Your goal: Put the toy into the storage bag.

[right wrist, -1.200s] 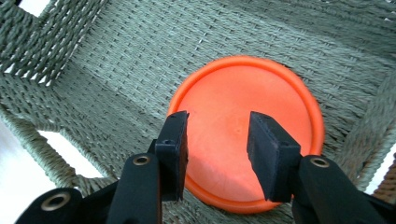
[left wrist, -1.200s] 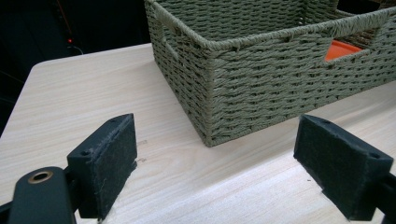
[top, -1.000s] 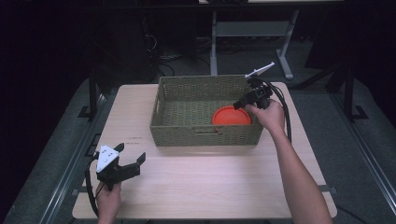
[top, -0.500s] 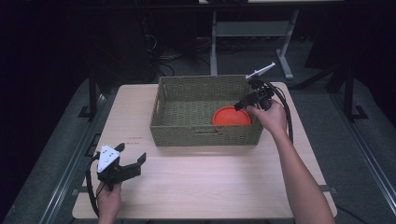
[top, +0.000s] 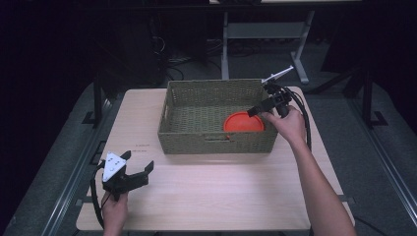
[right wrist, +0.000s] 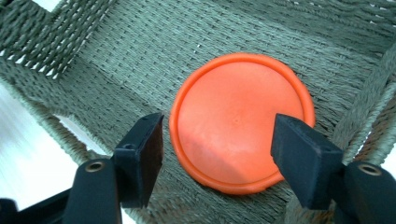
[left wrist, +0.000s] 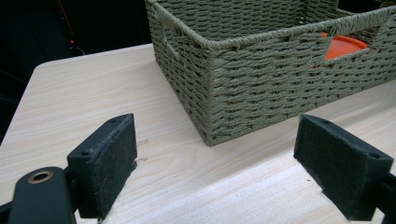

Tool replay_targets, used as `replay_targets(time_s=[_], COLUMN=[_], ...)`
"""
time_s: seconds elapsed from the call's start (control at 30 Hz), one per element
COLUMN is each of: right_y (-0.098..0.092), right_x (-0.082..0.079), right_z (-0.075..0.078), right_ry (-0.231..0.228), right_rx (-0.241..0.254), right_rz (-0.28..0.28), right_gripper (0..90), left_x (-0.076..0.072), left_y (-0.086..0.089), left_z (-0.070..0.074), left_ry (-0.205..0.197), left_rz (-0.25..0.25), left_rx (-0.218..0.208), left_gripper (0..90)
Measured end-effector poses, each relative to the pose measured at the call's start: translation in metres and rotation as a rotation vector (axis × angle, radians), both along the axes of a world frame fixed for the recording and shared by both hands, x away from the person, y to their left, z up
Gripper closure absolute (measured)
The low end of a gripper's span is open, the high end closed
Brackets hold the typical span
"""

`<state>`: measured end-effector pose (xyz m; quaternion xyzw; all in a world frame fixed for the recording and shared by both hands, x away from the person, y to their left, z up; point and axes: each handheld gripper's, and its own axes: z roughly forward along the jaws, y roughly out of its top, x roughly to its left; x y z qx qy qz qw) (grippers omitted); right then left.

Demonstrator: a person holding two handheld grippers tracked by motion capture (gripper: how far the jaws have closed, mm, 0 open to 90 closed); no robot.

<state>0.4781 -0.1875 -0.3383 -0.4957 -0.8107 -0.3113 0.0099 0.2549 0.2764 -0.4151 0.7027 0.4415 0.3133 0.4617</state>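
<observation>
Dark room, wood table [top: 221, 196]. Right gripper [right wrist: 217, 149] jaws just opening, wide now above disc [right wrist: 240, 121]; disc lies free on basket [top: 169, 110] floor, centre-right of frame: placement looks done. Left gripper [top: 140, 169] open, empty, lower left.

A plain orange plate [top: 243, 121] lies in an olive-green woven basket [top: 216, 142] on a pale wood-grain table [top: 221, 191]; black gripper pads.
</observation>
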Motion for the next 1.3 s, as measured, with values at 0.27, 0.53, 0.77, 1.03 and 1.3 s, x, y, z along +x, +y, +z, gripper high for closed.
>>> replay_targets(time_s=[0.27, 0.53, 0.77, 1.03, 1.3], right_y=[0.001, -0.001, 0.0, -0.003, -0.008], right_x=[-0.011, -0.019, -0.026, -0.037, -0.046], right_z=[0.009, 0.014, 0.017, 0.021, 0.017], right_ry=[-0.028, -0.045, -0.055, -0.062, -0.064], right_rx=[0.02, 0.022, 0.023, 0.025, 0.031], right_rz=[0.037, 0.041, 0.066, 0.085, 0.094], right_gripper=[29.7, 29.7, 29.4, 29.0, 28.3], left_x=[0.0, 0.0, 0.0, 0.0, 0.0], left_y=[0.0, 0.0, 0.0, 0.0, 0.0], left_z=[0.0, 0.0, 0.0, 0.0, -0.001], left_ry=[0.0, 0.0, 0.001, 0.001, 0.0], left_rz=[0.001, 0.001, 0.001, 0.001, 0.0], left_rx=[0.001, 0.003, 0.002, 0.004, 0.005], left_gripper=[12.8, 12.7, 12.8, 12.7, 12.8])
